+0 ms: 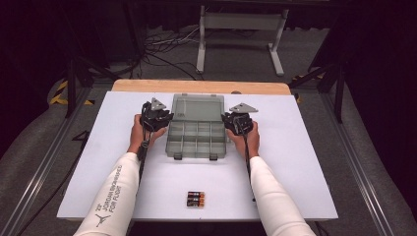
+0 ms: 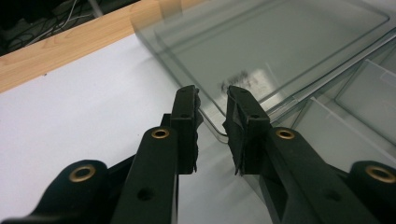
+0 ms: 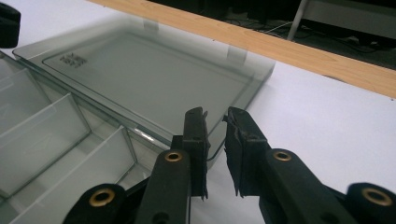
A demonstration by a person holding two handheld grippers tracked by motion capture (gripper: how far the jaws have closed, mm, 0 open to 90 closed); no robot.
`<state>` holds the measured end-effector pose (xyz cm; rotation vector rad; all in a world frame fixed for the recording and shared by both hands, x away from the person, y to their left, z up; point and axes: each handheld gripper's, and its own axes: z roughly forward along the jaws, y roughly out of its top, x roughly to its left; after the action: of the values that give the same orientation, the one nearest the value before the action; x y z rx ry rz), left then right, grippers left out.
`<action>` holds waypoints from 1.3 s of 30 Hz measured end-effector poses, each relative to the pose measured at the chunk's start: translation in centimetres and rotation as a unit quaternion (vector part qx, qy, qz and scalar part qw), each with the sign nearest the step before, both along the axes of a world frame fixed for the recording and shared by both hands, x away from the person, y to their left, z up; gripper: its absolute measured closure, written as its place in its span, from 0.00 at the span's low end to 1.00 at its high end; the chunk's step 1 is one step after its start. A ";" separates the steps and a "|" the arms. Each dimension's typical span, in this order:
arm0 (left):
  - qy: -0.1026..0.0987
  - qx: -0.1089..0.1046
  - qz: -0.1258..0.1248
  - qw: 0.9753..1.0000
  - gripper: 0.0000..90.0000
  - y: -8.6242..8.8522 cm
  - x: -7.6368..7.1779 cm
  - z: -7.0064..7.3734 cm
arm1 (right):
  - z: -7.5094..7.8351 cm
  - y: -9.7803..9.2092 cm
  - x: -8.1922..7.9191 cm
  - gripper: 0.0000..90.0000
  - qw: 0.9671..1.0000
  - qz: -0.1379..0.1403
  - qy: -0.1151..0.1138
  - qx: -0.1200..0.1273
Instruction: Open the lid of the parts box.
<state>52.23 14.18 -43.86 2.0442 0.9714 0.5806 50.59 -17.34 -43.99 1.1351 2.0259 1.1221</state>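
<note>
High view: a clear plastic organizer box [image 1: 198, 127] lies open on the white worktop [image 1: 305, 162], nearer the far edge than the near one and about midway between the left and right edges. Its lid [image 1: 198, 106] lies folded back flat toward the far edge; the divided tray [image 1: 197, 141] faces the person, with 2 latches on its near rim. The left gripper [image 1: 156, 117] sits against the box's left side at the hinge line, the right gripper [image 1: 238, 121] against its right side at the same line. A pack of batteries [image 1: 195, 198] lies near the near edge, well apart from the box.

Left gripper view: the left gripper [image 2: 212, 100] has its jaws parted by a narrow gap, 1 on each side of the corner edge of the lid [image 2: 280, 46]. Whether the pads press the plastic cannot be told.

Right gripper view: the right gripper [image 3: 215, 123] likewise straddles the corner edge of the lid [image 3: 154, 79], jaws slightly parted; grip cannot be told. The tray's compartments [image 3: 51, 135] lie at its left.
</note>
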 end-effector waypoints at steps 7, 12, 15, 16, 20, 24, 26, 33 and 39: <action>-0.006 0.004 -0.007 1.000 0.81 0.1 -0.5 0.3 | 0.2 0.1 -0.3 0.87 1.000 0.009 -0.002 -0.003; -0.014 0.007 -0.015 1.000 0.82 0.4 -1.2 1.1 | 0.6 0.1 -0.6 0.87 1.000 0.015 -0.007 -0.006; -0.019 0.011 -0.019 1.000 0.81 0.7 -1.6 1.4 | 0.8 0.1 -0.8 0.87 1.000 0.021 -0.008 -0.006; -0.022 0.011 -0.021 0.999 0.81 0.8 -1.8 1.6 | 0.9 0.1 -0.9 0.87 1.000 0.025 -0.010 -0.005; -0.026 0.011 -0.025 0.999 0.81 1.4 -2.4 1.9 | 1.0 0.2 -1.5 0.87 0.999 0.038 -0.010 -0.006; -0.033 0.020 -0.036 0.999 0.80 1.7 -3.3 2.3 | 1.3 0.1 -2.2 0.87 0.999 0.051 -0.013 -0.006; -0.042 0.021 -0.044 0.998 0.79 1.9 -3.9 2.7 | 1.6 0.0 -2.6 0.86 0.998 0.058 -0.017 -0.006; -0.056 0.025 -0.060 0.996 0.77 2.1 -5.1 3.3 | 1.9 -0.5 -3.7 0.86 0.997 0.076 -0.024 -0.004; -0.070 0.025 -0.081 0.994 0.76 2.3 -6.7 3.7 | 2.2 -1.1 -4.9 0.86 0.996 0.090 -0.028 0.006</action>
<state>45.54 16.51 -40.17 2.0724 0.7078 0.6578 45.71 -18.42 -41.83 0.9311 2.1133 1.2413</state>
